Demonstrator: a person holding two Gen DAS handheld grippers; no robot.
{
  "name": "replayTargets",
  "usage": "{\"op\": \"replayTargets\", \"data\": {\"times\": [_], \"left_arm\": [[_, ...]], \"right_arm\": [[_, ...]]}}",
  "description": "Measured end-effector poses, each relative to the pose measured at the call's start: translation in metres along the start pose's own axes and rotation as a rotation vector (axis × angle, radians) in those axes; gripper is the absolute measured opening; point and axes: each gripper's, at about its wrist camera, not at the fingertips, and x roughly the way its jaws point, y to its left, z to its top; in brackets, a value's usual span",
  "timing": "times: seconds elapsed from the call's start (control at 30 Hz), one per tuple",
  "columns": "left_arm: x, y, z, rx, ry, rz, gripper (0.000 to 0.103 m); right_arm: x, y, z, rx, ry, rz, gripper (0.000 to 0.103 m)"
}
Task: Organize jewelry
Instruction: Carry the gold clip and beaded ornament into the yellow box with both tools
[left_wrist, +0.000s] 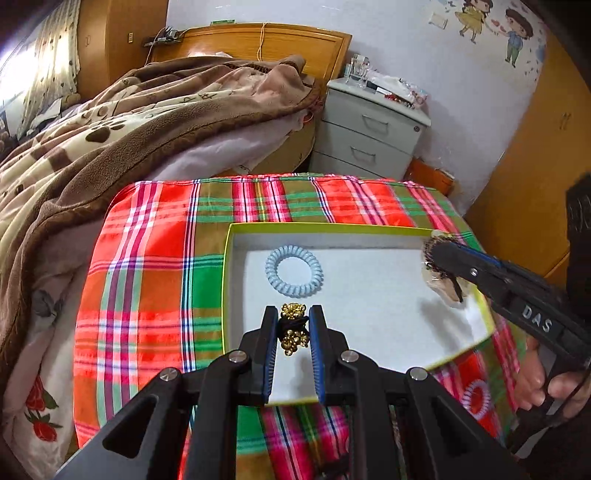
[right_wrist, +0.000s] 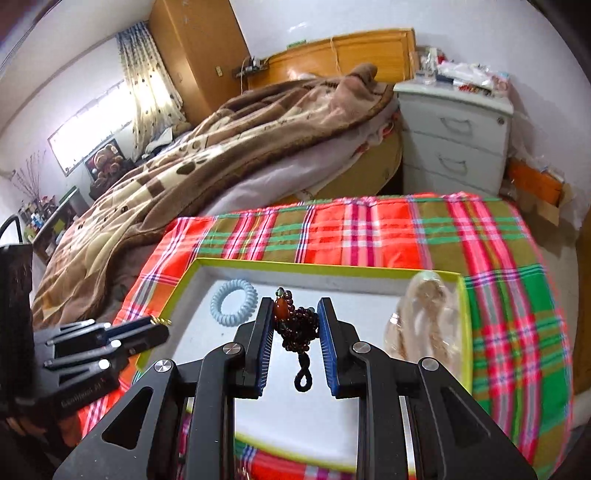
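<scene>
A white tray with a yellow-green rim (left_wrist: 332, 226) (right_wrist: 332, 268) lies on a plaid cloth. A pale blue coil hair tie (left_wrist: 293, 270) (right_wrist: 233, 302) lies inside it. My left gripper (left_wrist: 293, 319) is shut on a gold bell bracelet (left_wrist: 293, 328) over the tray's near left part. My right gripper (right_wrist: 295, 314) is shut on a dark red bead bracelet (right_wrist: 301, 328) with an orange bead, above the tray; it also shows in the left wrist view (left_wrist: 437, 251). A clear bag with a pale item (right_wrist: 424, 321) lies in the tray's right side.
The plaid cloth (left_wrist: 155, 277) covers a small table beside a bed with a brown blanket (left_wrist: 129, 122). A white nightstand (left_wrist: 369, 129) stands behind. Another coil hair tie (left_wrist: 476, 400) lies on the cloth near the tray's front right corner.
</scene>
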Motion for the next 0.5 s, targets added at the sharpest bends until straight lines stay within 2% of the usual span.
{"op": "replayTargets", "data": {"times": [0.2,0.5], "left_arm": [[0.028,0.004,0.003,-0.010,0.048,0.007,0.018],[0.048,0.012,0.002,-0.027,0.081,0.024,0.018]], "right_arm": [[0.029,0.003,0.007,-0.028,0.064,-0.007,0.025],[0.058,0.006,0.014,-0.043,0.124,-0.037,0.025]]}}
